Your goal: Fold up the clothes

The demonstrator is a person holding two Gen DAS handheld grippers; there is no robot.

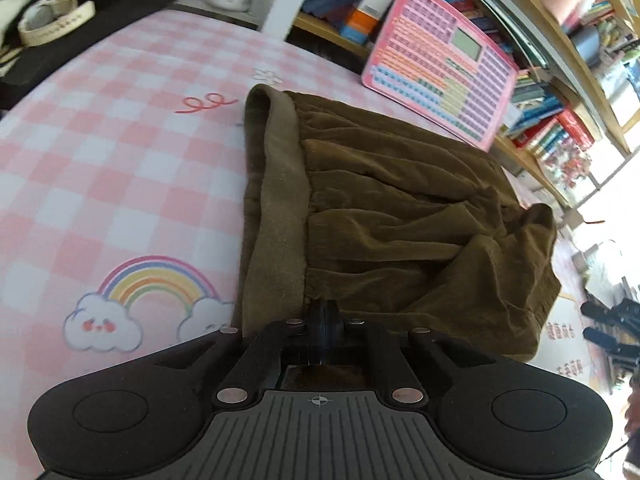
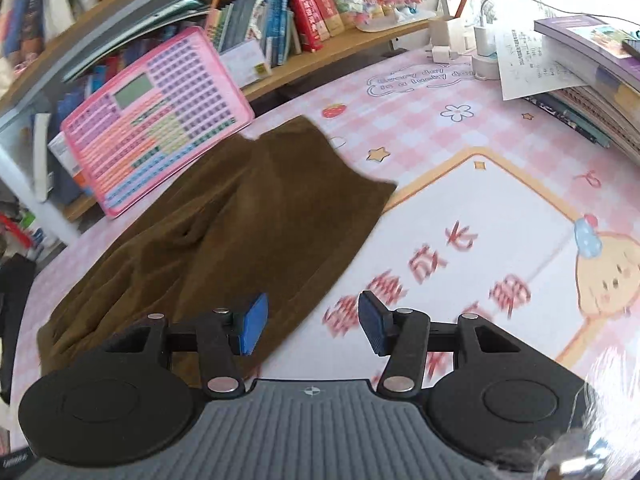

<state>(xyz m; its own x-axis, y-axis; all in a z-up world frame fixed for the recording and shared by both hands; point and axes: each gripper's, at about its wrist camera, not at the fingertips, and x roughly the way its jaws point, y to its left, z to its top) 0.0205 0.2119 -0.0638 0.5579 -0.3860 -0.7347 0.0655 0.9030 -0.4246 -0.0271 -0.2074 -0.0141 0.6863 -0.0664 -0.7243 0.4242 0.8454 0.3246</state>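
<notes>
- Left tongs (image 1: 323,322): black linkage arms with silver round rivets, black fingers ahead of a ribbed grey body.
- A small crosshair mark sits on that body, between two round black discs.
- Right tongs (image 2: 312,326): same black arms, rivets, grey ribbing; blue ridged pads (image 2: 251,330) on the fingers.

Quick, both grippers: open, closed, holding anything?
Left gripper: closed on the brown corduroy garment at its waistband.
Right gripper: open, empty, above the garment's edge.
</notes>
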